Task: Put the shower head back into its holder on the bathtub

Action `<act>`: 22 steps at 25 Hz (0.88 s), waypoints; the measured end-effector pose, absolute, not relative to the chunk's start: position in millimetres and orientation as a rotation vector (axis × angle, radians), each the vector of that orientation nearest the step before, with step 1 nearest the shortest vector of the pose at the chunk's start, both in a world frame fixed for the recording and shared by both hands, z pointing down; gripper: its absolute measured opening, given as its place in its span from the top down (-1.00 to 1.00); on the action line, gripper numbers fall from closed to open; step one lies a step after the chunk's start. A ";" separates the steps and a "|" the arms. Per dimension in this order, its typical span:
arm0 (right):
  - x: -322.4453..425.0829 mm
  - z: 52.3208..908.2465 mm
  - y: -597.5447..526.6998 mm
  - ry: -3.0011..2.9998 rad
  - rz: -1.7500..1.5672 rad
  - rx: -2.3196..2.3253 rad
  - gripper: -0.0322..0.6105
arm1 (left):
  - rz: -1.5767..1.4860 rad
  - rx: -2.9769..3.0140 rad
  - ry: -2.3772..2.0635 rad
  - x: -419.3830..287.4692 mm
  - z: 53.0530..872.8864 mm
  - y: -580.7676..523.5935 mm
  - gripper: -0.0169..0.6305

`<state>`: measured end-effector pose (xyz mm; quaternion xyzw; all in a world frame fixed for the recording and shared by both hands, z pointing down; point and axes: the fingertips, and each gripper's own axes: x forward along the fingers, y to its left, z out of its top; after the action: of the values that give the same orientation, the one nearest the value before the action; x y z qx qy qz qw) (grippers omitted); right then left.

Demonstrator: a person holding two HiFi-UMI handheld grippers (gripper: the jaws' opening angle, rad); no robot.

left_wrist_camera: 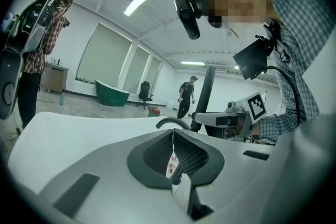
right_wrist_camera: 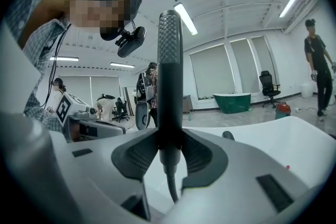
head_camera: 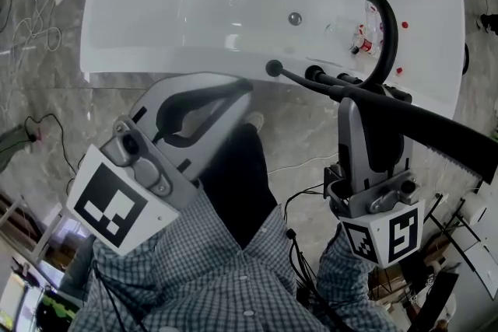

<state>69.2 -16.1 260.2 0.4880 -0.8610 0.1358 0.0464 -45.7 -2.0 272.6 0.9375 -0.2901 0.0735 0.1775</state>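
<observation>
The white bathtub lies ahead of me, with a curved black spout on its right rim. Black fittings sit on the near rim; I cannot tell which one is the holder. The black stick-shaped shower head stretches to the right of the rim, and my right gripper is shut on it. In the right gripper view the shower head stands upright between the jaws, with its hose hanging below. My left gripper hovers near the tub's front edge, shut with nothing in it.
A drain and small red items are inside the tub. Cables trail over the marble floor to the left. A green tub and people stand far off in the hall.
</observation>
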 end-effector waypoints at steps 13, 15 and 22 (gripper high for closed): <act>51.9 305.1 -18.7 -2.640 0.421 1.426 0.48 | 0.213 2.602 -0.815 -51.7 317.2 8.1 0.90; 50.0 312.3 -19.0 -2.639 0.428 1.423 0.48 | 0.217 2.595 -0.820 -54.3 323.9 9.1 0.91; 42.0 338.9 -18.8 -2.637 0.430 1.401 0.48 | 0.224 2.565 -0.833 -66.3 349.7 14.1 0.90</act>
<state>42.0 -18.8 338.9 0.4636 -0.8723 0.1422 0.0624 -66.3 14.1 349.7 0.9254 -0.3005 0.0810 0.2162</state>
